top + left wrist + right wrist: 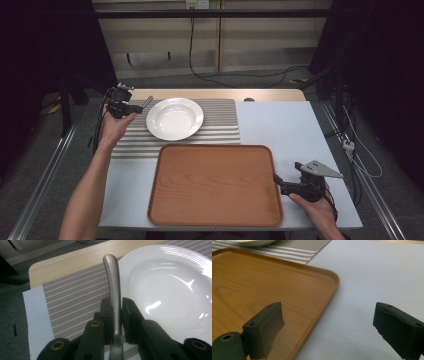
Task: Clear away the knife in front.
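Left gripper view shows your left gripper (pixel 116 315) with jaws clamped on a grey metal utensil handle (pixel 112 285), at nine o'clock of the round white ceramic plate (pixel 170 290). Your right gripper (pixel 329 327) has jaws wide apart, holding nothing, at three o'clock of the brown wooden tray (pixel 262 285).

The wooden tray (pixel 215 185) fills the lower middle of the high view, its raised rim a low kerb all round. Above it, in the upper middle, the white plate (pixel 174 118) sits on the striped mat (pixel 220 125), with a narrow strip of mat between plate and tray. The right tongs (pixel 276 179) stand just beside the tray's right edge, their jaws spread wide. The pale counter (pixel 280 125) at upper right lies bare, wide enough for a hand. At upper left, the left tongs (pixel 131 108) with a metal handle (pixel 113 290) crowd the plate's left rim
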The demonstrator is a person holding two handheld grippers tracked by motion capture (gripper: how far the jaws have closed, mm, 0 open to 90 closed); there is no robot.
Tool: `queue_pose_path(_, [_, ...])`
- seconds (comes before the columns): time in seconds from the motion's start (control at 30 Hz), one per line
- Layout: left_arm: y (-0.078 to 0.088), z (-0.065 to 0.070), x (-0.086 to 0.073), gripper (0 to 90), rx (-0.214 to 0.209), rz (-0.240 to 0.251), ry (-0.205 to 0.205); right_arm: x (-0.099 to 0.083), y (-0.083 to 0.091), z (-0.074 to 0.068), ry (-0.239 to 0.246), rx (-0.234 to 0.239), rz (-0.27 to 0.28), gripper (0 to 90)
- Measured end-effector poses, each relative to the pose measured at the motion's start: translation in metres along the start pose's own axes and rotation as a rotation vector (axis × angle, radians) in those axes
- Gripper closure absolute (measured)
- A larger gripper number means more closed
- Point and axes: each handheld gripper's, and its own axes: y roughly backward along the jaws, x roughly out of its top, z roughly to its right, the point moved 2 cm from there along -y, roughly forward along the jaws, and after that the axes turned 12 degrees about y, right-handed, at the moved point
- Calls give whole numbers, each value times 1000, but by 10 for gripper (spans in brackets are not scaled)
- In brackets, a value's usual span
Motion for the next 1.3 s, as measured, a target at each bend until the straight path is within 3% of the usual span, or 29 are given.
queue_pose_path(0.43, [21,22,-5,800,-35,34,-57,1,0,-1,3,1,0,91])
queue_pose_path(0.8, [32,44,-15,800,-105,52,-98,1,0,-1,7,1,2,91])
queue_pose_path(1.3, [51,70,-27,800,-163,76,-122,1,0,-1,9,3,2,91])
